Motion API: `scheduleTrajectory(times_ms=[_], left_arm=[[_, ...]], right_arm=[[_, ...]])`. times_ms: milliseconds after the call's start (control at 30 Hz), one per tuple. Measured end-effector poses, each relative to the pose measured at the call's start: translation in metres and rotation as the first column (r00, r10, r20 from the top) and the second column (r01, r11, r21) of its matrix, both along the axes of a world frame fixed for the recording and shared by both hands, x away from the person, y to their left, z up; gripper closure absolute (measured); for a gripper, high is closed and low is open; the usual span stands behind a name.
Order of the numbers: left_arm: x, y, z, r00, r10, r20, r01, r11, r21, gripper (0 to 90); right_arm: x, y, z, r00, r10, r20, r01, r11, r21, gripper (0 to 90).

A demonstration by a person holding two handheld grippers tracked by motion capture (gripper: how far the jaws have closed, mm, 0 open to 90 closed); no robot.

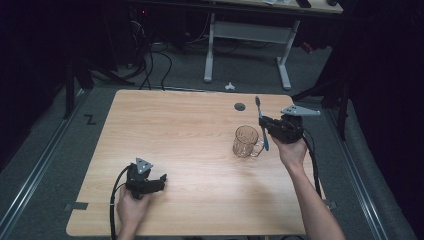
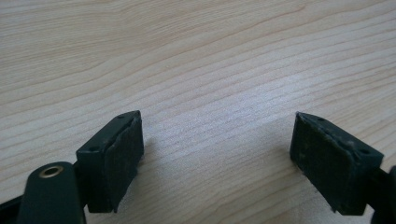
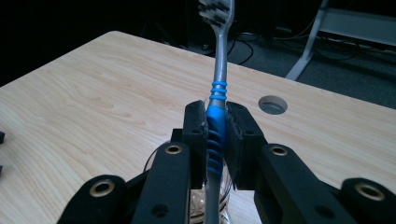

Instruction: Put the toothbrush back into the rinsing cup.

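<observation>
R tongs clamp toothbrush upright, just right of glass mug; L tongs gape empty, well left of mug; risk: handle tip catches rim, mug tips

1. The table looks like pale wood with thin lines in it, smooth and a little shiny.
2. The mug is clear, brownish glass.
3. The toothbrush has a smooth grey handle with bumpy blue rubber.
4. The left gripper has dull, scuffed black pads.
</observation>
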State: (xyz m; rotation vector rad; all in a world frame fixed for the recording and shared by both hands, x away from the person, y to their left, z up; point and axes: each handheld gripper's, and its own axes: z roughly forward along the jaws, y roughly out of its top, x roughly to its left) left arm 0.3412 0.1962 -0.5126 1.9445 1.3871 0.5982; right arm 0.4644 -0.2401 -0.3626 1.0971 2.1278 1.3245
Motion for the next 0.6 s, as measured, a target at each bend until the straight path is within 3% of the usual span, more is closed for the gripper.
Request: scheduleTrajectory(times_ms=[600], left_arm=[[0.0, 0.0, 0.0, 1.0, 0.0, 0.0, 0.0, 1.0, 0.0, 18.0]], right_arm=[[0.021, 0.01, -0.009, 0.9982, -0.055, 0.023, 0.054, 0.998, 0.025, 79.4]])
